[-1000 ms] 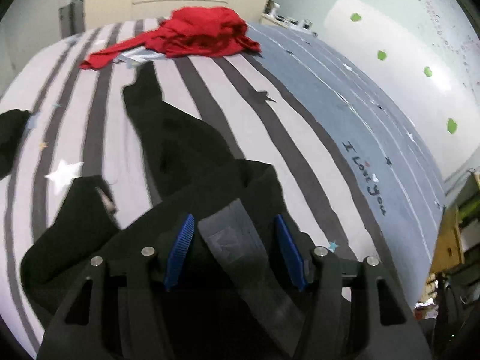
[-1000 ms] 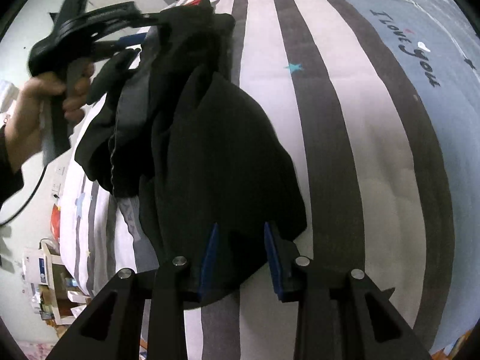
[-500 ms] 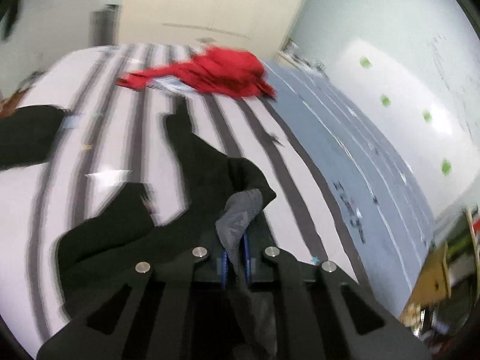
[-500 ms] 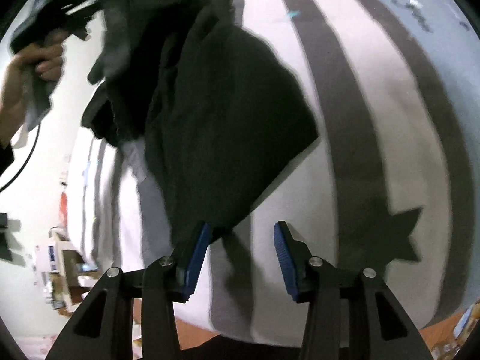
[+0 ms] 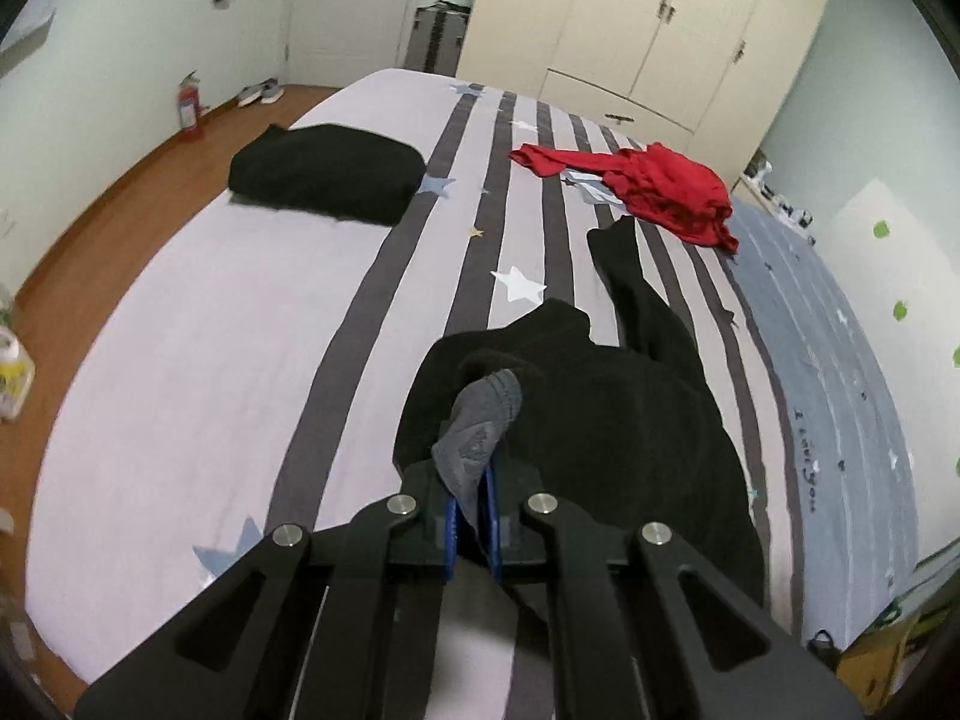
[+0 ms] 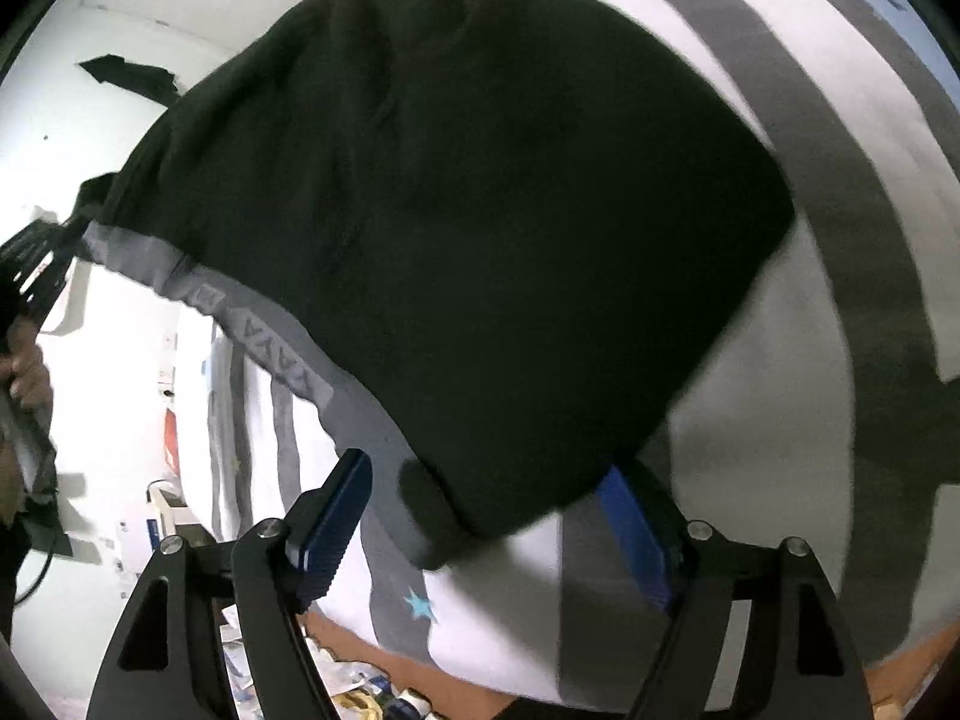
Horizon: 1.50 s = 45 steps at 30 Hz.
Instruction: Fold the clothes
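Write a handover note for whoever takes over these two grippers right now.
Left gripper: shut on the grey waistband of the black trousers, lifting them off the striped bed.
Right gripper: open, its fingers either side of the hanging trousers; not gripping.
Done: one black garment lies folded at the far left.
Left: fold the trousers, then the crumpled red garment.

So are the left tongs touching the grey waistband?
Touching. The left wrist view shows the left tongs shut on the grey waistband of the black fabric garment.
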### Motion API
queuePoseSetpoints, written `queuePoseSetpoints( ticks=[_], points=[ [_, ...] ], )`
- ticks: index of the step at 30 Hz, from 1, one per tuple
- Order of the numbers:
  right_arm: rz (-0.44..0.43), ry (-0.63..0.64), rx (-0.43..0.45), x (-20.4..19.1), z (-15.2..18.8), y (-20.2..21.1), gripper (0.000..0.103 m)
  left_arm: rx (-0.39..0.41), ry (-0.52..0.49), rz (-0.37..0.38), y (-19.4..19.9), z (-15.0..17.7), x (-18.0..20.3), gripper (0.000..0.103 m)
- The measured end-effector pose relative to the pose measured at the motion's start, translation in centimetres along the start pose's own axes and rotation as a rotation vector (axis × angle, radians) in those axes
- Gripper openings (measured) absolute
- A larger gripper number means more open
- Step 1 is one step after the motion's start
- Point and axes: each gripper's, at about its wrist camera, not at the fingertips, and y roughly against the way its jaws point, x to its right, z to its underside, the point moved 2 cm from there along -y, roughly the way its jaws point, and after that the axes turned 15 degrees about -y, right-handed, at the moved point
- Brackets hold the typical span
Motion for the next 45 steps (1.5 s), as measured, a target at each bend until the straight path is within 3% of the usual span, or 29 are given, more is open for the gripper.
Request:
queuePoseSetpoints(
  ticks=[5,6,7,8,9,15,22,27,33,37,45],
  points=[
    [-0.07,-0.028,0.021,-1.7,-0.1,-1.1,0.075,0.006,0.008,-0.011,0.4,0.8,0.0,0.005],
    [-0.086,-0.036,0.024,-1.9,-0.2,-1.2,0.068,0.004,0.006,-0.017,0.3,0.9,0.0,0.005],
    [-0.103,-0.045,0.028,-2.0,-0.5,-1.2,0.045,0.003,0.003,-0.02,0.4,0.9,0.1,0.005],
    [-0.101,-0.049,0.032,-1.9,-0.9,-1.1,0.03,0.003,-0.001,-0.024,0.3,0.9,0.2,0.005],
    [-0.089,-0.05,0.046,-1.5,-1.3,-0.5,0.005,0.007,-0.007,-0.028,0.3,0.9,0.4,0.005],
    [-0.072,-0.01,0.15,0.1,-4.2,5.6,0.005,0.042,0.025,-0.003,1.4,0.5,1.8,0.005],
    [-0.154,0.097,0.416,-3.7,-11.3,21.7,0.005,0.151,0.058,0.072,6.1,-3.1,6.1,0.005],
    [-0.206,0.192,0.583,-10.0,-16.0,31.7,0.005,0.309,0.036,0.143,12.7,-10.4,10.5,0.004],
    [-0.235,0.364,0.76,-20.3,-16.3,44.5,0.005,0.481,-0.065,0.158,22.8,-21.1,15.1,0.004],
    [-0.274,0.372,0.872,-24.7,-18.2,53.9,0.005,0.581,-0.112,0.163,29.8,-27.3,16.5,0.004],
    [-0.376,0.464,1.089,-33.8,-15.7,71.0,0.005,0.779,-0.177,0.156,44.5,-40.5,18.9,0.004]
  ],
)
